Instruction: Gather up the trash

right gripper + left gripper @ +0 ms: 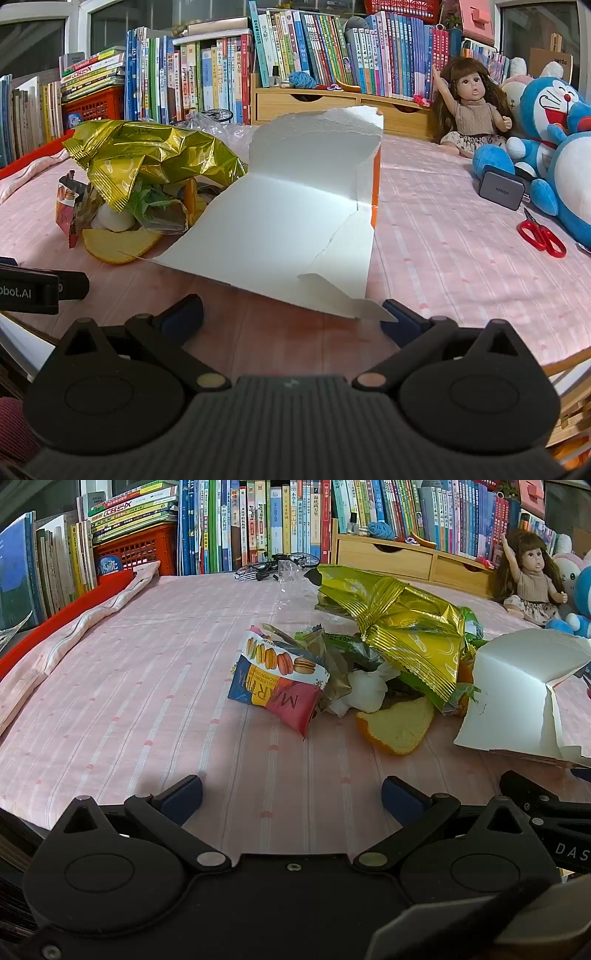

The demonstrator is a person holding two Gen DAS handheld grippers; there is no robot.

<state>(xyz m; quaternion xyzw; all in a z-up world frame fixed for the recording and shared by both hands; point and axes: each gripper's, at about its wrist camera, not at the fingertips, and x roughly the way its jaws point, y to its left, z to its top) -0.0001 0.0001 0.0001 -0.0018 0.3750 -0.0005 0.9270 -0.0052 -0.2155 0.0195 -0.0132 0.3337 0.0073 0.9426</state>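
A heap of trash lies on the pink cloth. It holds a macaron snack wrapper (277, 681), a crumpled gold foil bag (402, 627) (147, 155), an orange peel (397, 729) (118, 243), a white tissue wad (364, 690) and a torn white carton (517, 698) (295, 221). My left gripper (291, 797) stands open, short of the wrapper and peel, with nothing between its fingers. My right gripper (291, 315) is open too, and the carton's torn lower edge reaches down to its right fingertip (400, 319).
Books line the back wall, with a red crate (140, 550) and a wooden drawer unit (332, 101). A doll (472, 110), a blue plush toy (554, 147), a grey charger (502, 190) and red scissors (541, 234) sit at the right. Clear plastic film (291, 583) lies behind the heap.
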